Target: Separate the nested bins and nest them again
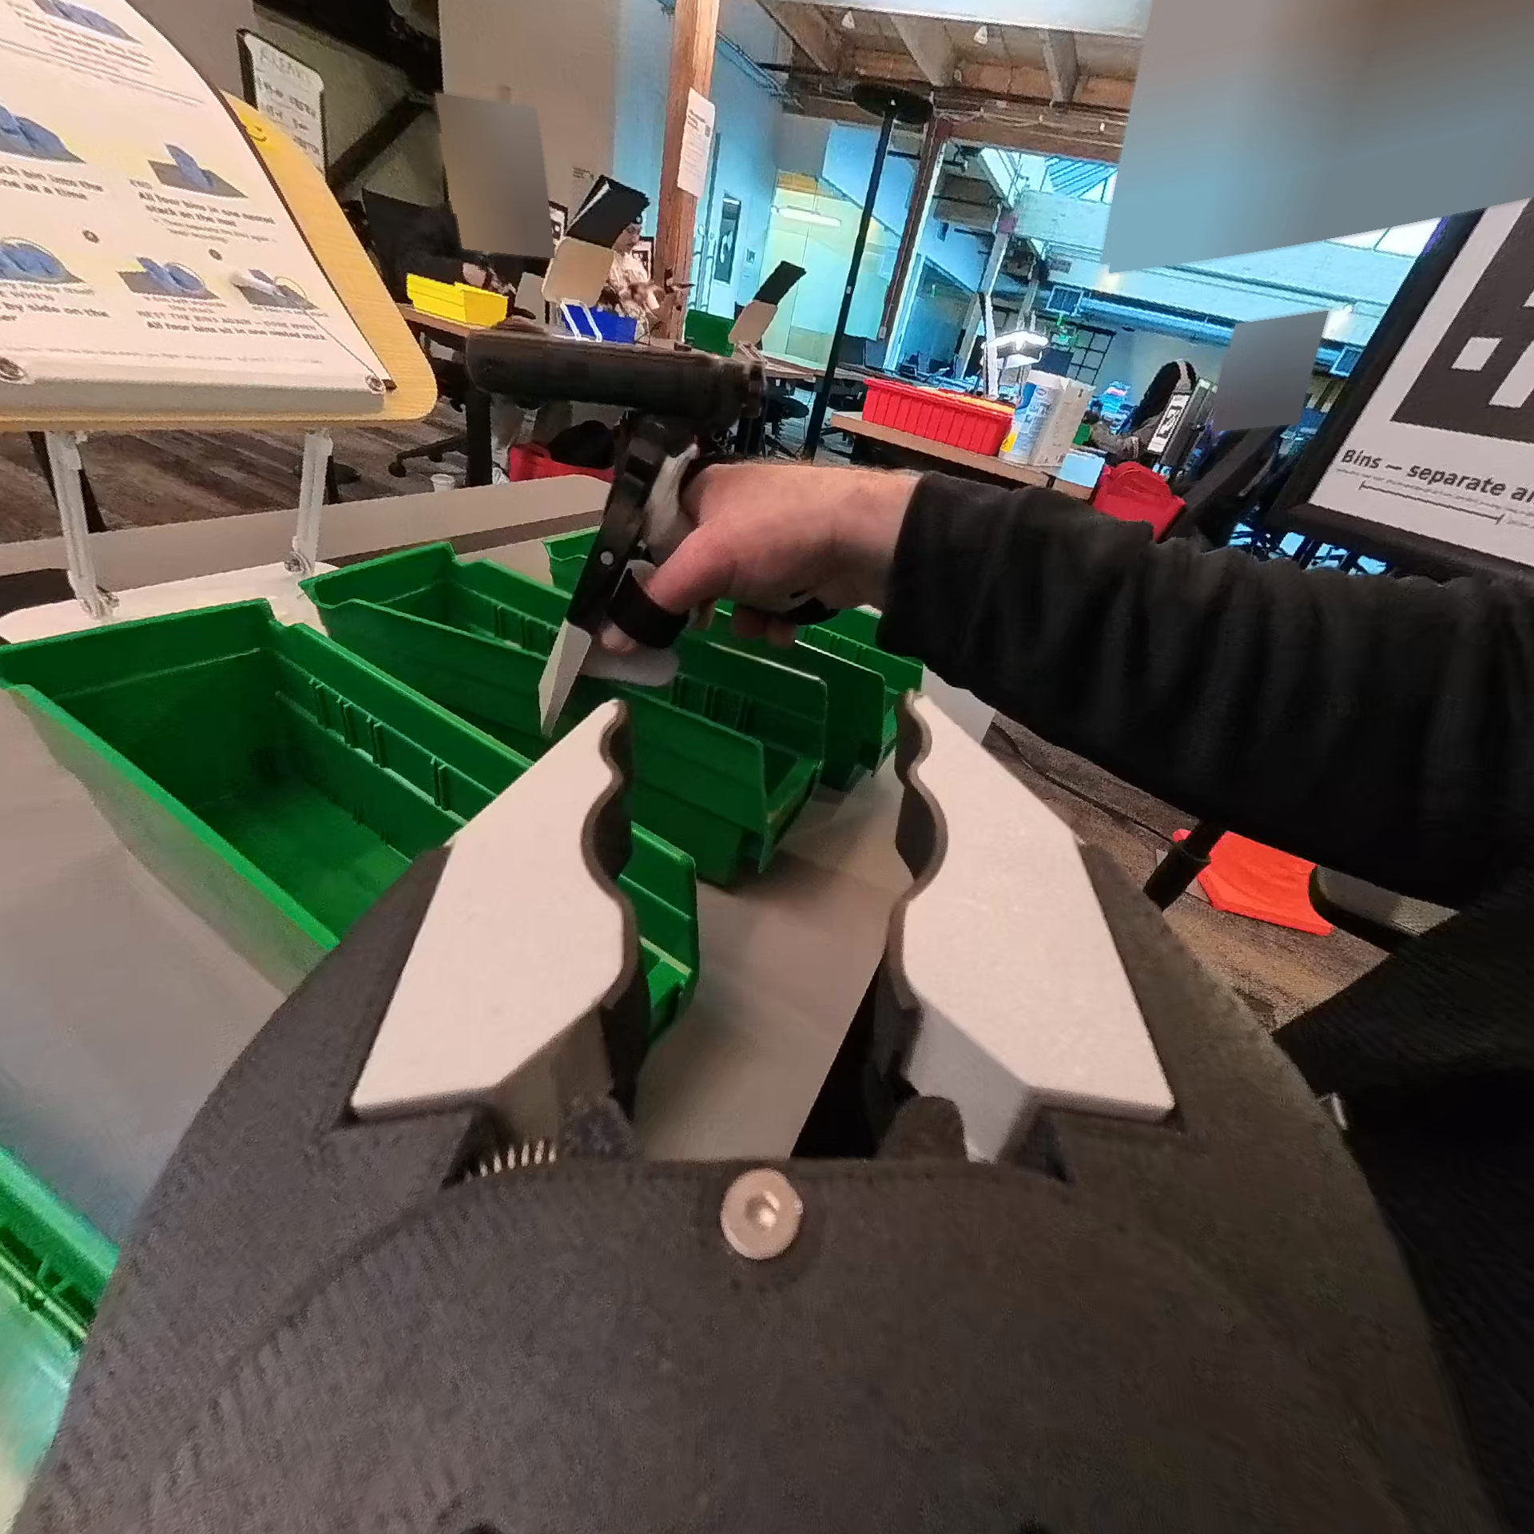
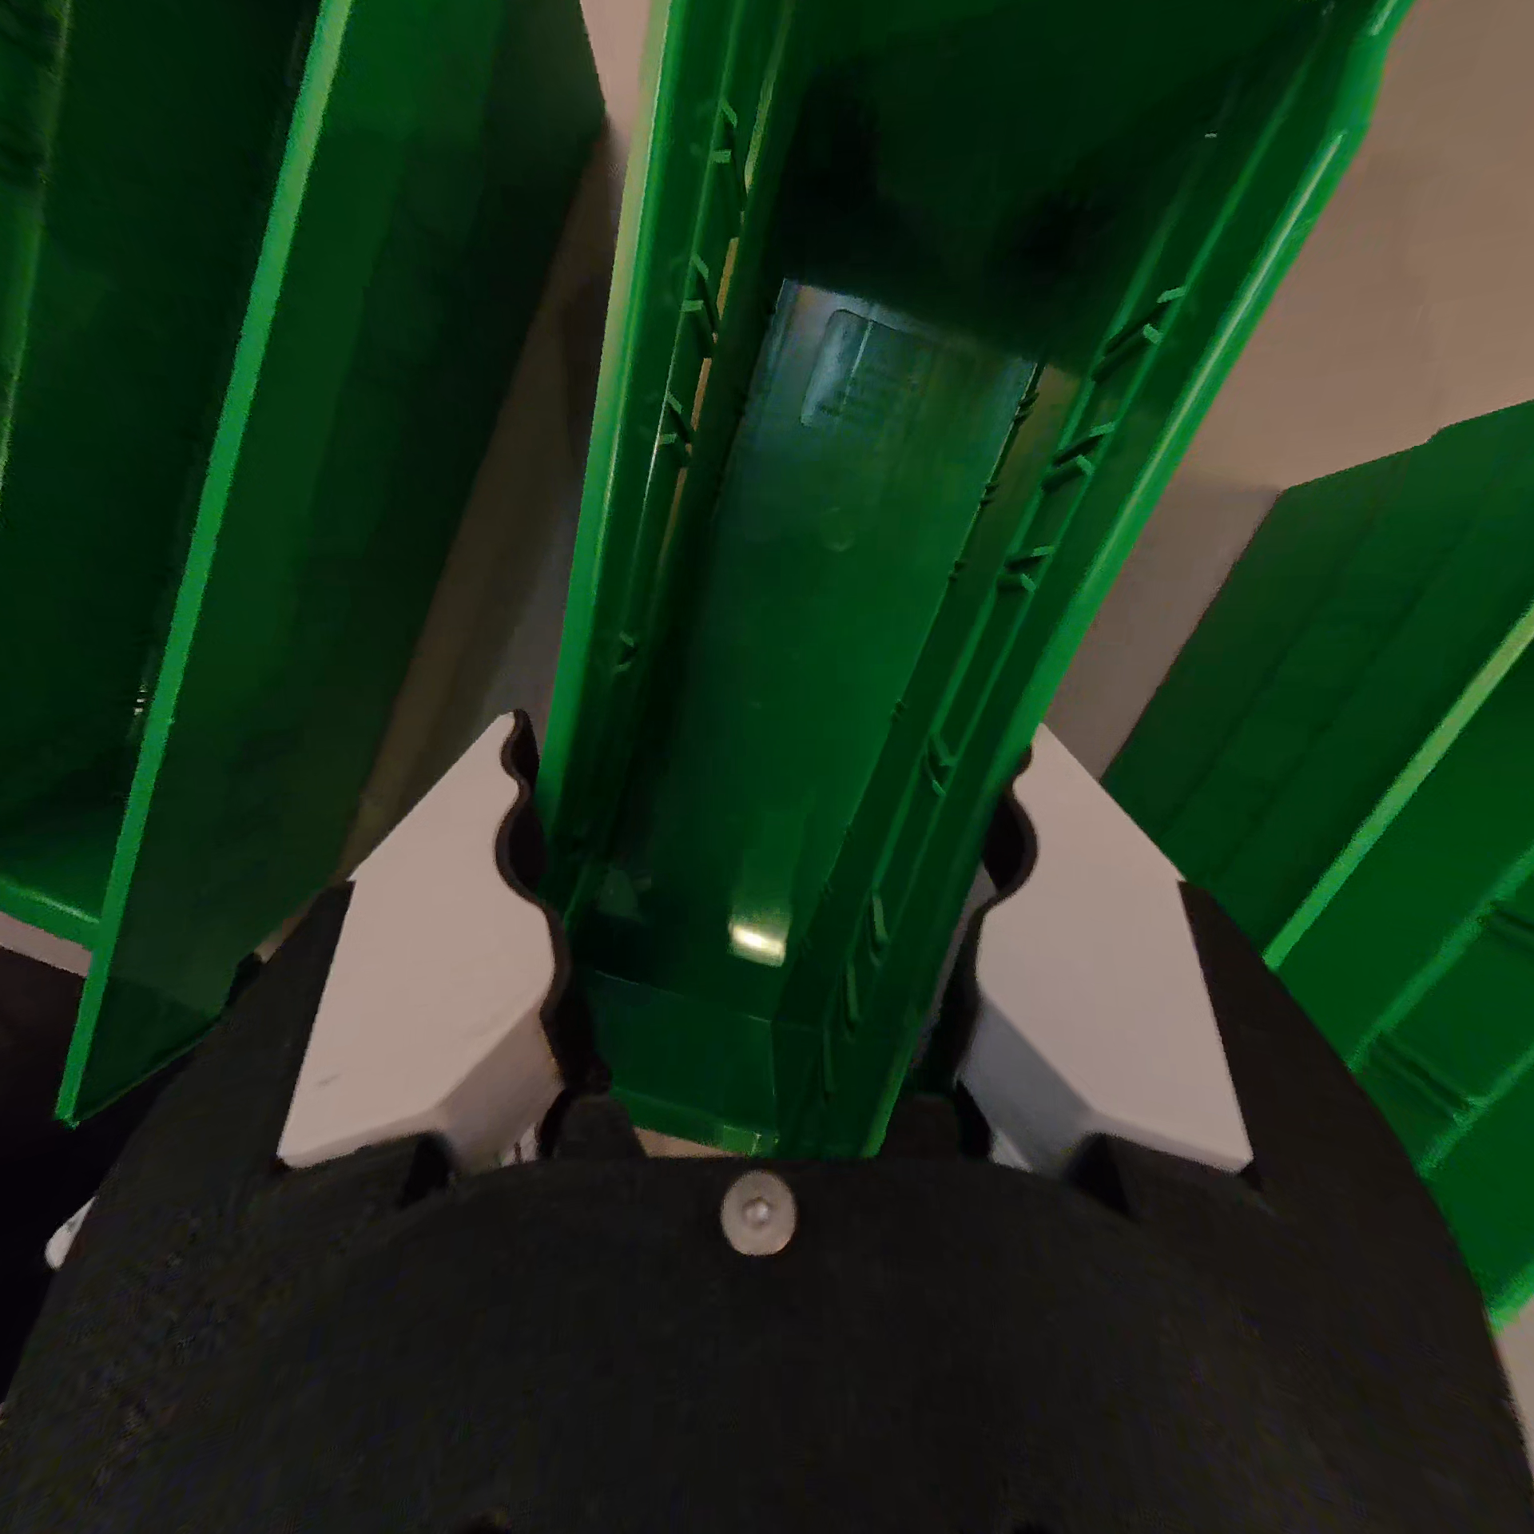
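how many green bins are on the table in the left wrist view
4: nearest bin at left; second bin in the middle, at the right tongs; third bin behind the hand; cropped bin bottom left. Nested ones may be hidden.

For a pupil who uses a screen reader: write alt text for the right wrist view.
The right gripper straddles the end of a long, narrow green bin, one white finger outside each side wall. Other green bins lie to its left and right on a pale table.
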A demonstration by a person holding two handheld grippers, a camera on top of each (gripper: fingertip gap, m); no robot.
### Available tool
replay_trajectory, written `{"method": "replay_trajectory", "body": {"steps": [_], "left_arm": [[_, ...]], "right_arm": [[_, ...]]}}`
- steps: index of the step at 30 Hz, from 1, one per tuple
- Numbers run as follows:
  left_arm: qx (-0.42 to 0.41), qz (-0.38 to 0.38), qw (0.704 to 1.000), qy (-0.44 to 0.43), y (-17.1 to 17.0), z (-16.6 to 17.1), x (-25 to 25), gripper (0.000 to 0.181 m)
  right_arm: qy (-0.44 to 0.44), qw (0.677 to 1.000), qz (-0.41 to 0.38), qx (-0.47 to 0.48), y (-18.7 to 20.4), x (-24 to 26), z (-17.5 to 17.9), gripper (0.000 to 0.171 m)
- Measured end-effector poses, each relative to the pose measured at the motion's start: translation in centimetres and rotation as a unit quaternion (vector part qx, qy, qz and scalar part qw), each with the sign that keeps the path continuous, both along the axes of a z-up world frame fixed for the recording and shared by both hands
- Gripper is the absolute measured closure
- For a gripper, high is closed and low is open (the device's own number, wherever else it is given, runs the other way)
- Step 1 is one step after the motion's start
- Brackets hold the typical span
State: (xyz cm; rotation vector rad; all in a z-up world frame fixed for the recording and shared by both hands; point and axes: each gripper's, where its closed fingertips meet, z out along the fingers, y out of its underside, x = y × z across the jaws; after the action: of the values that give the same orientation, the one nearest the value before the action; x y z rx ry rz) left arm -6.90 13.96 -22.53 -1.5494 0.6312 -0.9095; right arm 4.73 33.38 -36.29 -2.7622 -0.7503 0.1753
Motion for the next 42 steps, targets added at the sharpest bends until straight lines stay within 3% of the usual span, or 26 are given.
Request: {"method": "replay_trajectory", "body": {"steps": [6,10,13,16,23,36,42], "left_arm": [[-0.003,0.001,1.0,0.002,0.2,-0.2,0.0,0.12],[-0.006,0.001,1.0,0.003,0.3,-0.4,0.0,0.12],[-0.007,0.007,1.0,0.002,0.5,-0.4,-0.2,0.119],[-0.015,0.006,1.0,-0.003,0.6,-0.6,-0.2,0.119],[-0.02,0.001,1.0,0.002,0.5,-0.9,0.3,0.119],[-0.012,-0.003,1.0,0.019,0.1,-1.1,0.9,0.119],[-0.017,-0.005,1.0,0.016,0.2,-1.2,0.9,0.119]], "right_arm": [[0.072,0.997,-0.008,0.007,0.5,-0.8,2.3,0.066],[0.107,0.993,-0.005,0.045,0.8,-0.5,7.7,0.065],[0.102,0.992,-0.02,0.076,0.8,2.2,12.1,0.063],[0.064,0.992,-0.054,0.091,0.4,6.7,13.8,0.062],[0.01,0.993,-0.107,0.058,-1.3,13.6,10.8,0.062],[0.021,0.997,-0.078,0.017,-0.7,15.2,9.2,0.06],[0.015,0.996,-0.087,-0.005,-0.7,15.2,5.0,0.058]]}}
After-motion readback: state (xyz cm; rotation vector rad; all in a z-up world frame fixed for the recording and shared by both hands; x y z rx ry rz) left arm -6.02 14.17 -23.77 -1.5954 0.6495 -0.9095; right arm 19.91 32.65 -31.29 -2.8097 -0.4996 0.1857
